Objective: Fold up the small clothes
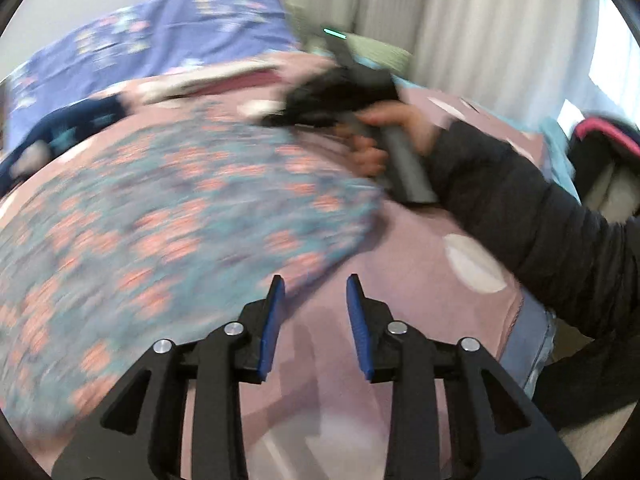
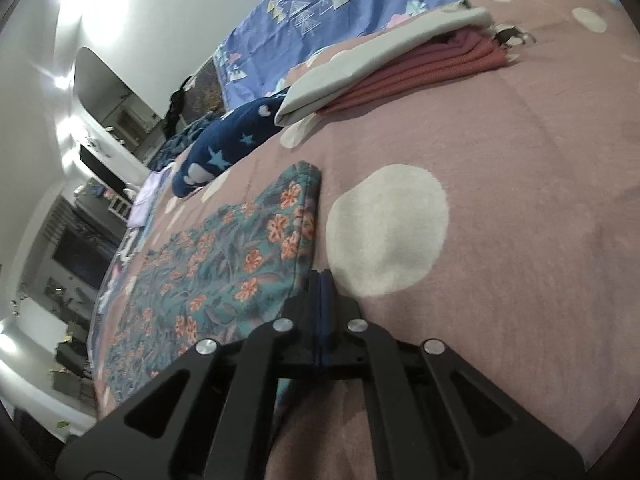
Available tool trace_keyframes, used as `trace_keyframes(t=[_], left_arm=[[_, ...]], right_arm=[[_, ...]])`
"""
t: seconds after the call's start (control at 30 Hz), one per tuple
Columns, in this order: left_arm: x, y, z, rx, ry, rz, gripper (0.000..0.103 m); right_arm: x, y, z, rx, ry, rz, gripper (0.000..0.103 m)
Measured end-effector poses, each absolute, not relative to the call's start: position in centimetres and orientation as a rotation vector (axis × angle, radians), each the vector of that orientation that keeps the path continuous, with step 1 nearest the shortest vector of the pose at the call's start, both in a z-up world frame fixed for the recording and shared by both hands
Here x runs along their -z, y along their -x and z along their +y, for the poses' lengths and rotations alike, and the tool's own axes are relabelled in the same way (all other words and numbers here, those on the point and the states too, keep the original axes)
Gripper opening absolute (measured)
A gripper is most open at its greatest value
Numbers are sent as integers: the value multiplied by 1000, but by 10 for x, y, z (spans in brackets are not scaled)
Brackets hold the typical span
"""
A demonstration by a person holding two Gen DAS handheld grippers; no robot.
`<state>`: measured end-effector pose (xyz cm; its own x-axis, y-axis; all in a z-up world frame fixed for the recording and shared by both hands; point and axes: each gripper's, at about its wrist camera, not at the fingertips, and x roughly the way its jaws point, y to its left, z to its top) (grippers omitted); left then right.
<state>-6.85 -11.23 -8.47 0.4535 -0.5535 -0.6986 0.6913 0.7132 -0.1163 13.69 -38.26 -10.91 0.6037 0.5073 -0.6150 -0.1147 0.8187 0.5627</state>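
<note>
Floral garment spread flat on the pink spotted blanket, one edge in reach of each gripper

Left wrist view: the left gripper (image 1: 316,286) stands with its blue pads apart and empty, just off the near edge of the floral garment (image 1: 168,216), seemingly placed to take that edge; beyond it the right hand (image 1: 384,136) grips the other tool's handle at the far edge. Right wrist view: the right gripper (image 2: 321,280) has its pads pressed together beside the garment's hem; whether cloth is pinched between them I cannot tell. Folded clothes (image 2: 400,60) are stacked well apart on the blanket (image 2: 520,200), likely the finished pile.
</note>
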Motion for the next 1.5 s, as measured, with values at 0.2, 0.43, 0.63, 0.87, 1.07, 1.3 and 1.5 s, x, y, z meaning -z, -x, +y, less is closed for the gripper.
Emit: trace_keyframes(t=[0.2,0.43,0.63,0.87,1.07,1.3,1.5], left_arm=[[73,71,26,446,-32,732,43],[57,66,157,117,-7,643,43],[62,64,205,11,72,627,43],[83,70,227,5,113,656,43],[79,20,233,174,128,709,44],[107,-96,223,474,352,866,49],[124,-136,216,592,536,871,58]], right_arm=[[81,-88,-375,-191,-413,831,11],[6,-13,-269,-363,-141,691,30],[16,57,-79,-625,312,559,31],[60,106,54,-766,674,442,32],[83,95,94,-679,839,426,32],[100,86,111,-643,904,454,42],[112,86,122,-606,976,412,44]])
